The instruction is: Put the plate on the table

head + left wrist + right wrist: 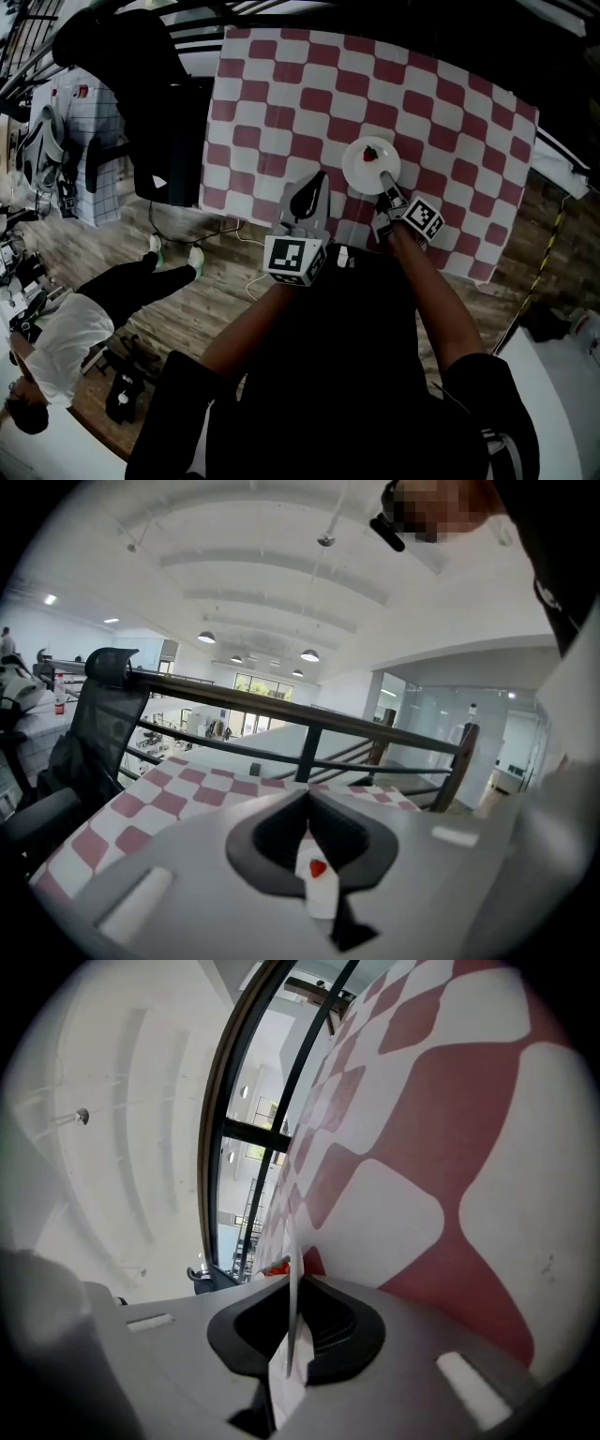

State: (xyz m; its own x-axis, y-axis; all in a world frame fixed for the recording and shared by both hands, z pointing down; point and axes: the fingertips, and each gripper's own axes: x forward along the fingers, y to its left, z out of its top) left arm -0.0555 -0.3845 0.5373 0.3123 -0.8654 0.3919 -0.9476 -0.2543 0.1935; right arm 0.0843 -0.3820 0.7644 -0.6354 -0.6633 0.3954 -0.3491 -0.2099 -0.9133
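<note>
Table (281, 94), checked cloth: bearing or just underlying the plate (359, 174) by its near edge, right of middle; contact unclear
Right gripper (385, 188): clamping the plate's thin rim
Left gripper (317, 184): sitting closed, empty
Risk: rim slipping, plate tipping, red fruit piece (370, 153) rolling off

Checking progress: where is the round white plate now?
Head view, centre-right: the plate lies on the red-and-white checked table, its near rim in the right gripper.

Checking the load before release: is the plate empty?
No, a small red item with a green top lies on the white plate in the head view.
</note>
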